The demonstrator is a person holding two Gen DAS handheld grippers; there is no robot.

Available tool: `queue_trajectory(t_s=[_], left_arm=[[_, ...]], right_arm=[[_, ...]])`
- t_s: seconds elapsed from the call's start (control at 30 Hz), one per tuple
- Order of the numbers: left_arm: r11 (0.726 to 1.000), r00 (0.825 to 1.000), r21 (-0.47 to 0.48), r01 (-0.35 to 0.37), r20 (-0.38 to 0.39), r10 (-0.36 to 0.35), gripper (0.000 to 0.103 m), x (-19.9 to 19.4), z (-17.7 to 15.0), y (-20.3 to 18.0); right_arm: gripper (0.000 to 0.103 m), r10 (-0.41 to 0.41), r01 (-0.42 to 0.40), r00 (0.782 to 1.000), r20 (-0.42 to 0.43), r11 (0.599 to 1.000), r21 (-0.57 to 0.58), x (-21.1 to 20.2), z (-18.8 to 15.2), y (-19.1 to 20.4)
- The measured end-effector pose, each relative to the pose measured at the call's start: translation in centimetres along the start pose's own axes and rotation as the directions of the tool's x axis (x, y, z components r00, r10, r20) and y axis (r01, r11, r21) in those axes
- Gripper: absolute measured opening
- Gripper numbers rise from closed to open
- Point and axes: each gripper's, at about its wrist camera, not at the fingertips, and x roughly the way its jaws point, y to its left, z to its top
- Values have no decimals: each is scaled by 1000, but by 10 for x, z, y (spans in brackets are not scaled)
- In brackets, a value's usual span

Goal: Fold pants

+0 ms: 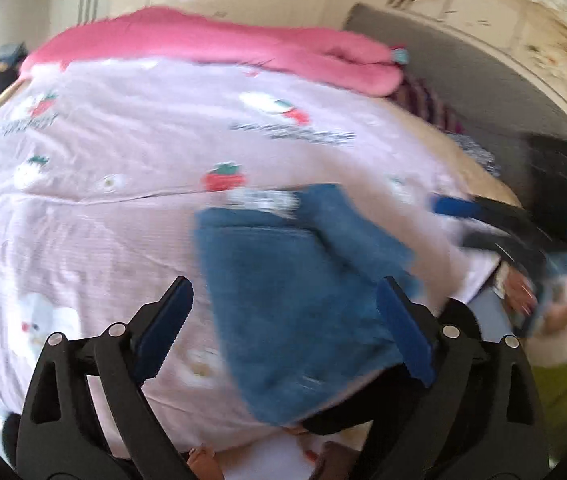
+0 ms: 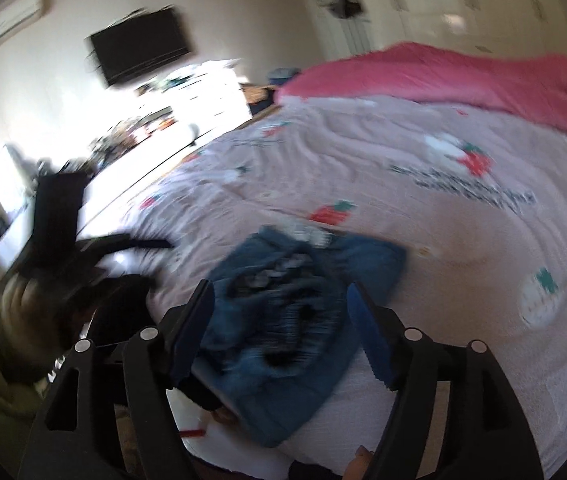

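Note:
Blue denim pants [image 1: 303, 300] lie folded into a compact bundle near the front edge of the bed, also in the right wrist view [image 2: 287, 320]. My left gripper [image 1: 287, 328] is open and empty, held above the pants. My right gripper [image 2: 279, 332] is open and empty, also above the pants. The right gripper also shows in the left wrist view [image 1: 483, 220] at the right, blurred, with its jaws apart. The left gripper appears in the right wrist view [image 2: 123, 252] at the left, blurred.
The bed has a pale pink cover with strawberry prints [image 1: 123, 200]. A pink blanket [image 1: 223, 44] lies along its far side. A grey headboard [image 1: 463, 76] is at the right. A wall television [image 2: 139, 44] and a cluttered white dresser [image 2: 187, 96] stand beyond the bed.

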Motion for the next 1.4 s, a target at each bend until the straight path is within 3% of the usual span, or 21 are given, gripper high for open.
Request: queue_trajectory(t_s=[0.1,0.2,0.3,0.33,0.37,0.43,0.5,0.63,0.8,0.83,0.87,0.9,1.0,1.07,1.2,1.4], left_arm=[[999,997,-28,-39,-61,37,86,22,19,16],[1000,995,-23,-6,-100,3,84,29,27,26],[1000,990,14,5,-140,-3,71,50,33,19],[1000,989,22,4,-149,-1,66,53,33,16],[999,987,35,5,-159,0,61,60,34,13],[998,986,59,-11,-166,21,57,71,34,9],[995,984,87,-45,-168,60,57,82,34,7],[992,982,105,-66,-170,83,57,94,33,8],[994,985,92,-58,-159,72,59,97,34,8],[994,985,90,-55,-159,69,59,97,34,9],[995,985,89,-51,-161,65,59,97,35,10],[995,985,89,-49,-162,63,60,97,35,10],[994,985,96,-45,-164,60,61,97,35,11],[995,985,95,-44,-160,58,61,97,35,12],[995,987,93,-39,-153,53,61,96,33,13],[995,987,94,-31,-152,45,62,96,31,14]], right_arm=[[70,-24,20,999,-30,994,-110,10,1,29],[70,-37,26,998,-59,982,-187,22,3,45],[67,-80,52,991,-107,970,-239,43,6,48],[51,-82,51,990,-118,967,-251,48,7,48],[27,-83,45,987,-134,963,-266,52,5,49],[5,-96,45,980,-176,960,-276,58,2,45],[5,-112,58,973,-201,964,-258,56,-5,38],[5,-232,173,941,-246,956,-237,49,-32,18],[11,-230,187,954,-192,957,-220,31,-36,28],[23,-230,186,961,-155,950,-252,23,-31,38],[36,-220,179,968,-124,944,-279,18,-28,47],[39,-202,163,974,-99,938,-307,15,-24,58],[39,-123,80,990,-73,902,-425,18,-17,96],[40,-71,7,991,-110,866,-500,33,-18,116],[40,-76,-77,971,-226,798,-598,80,-29,133],[39,-94,-123,950,-299,766,-631,121,-29,128]])
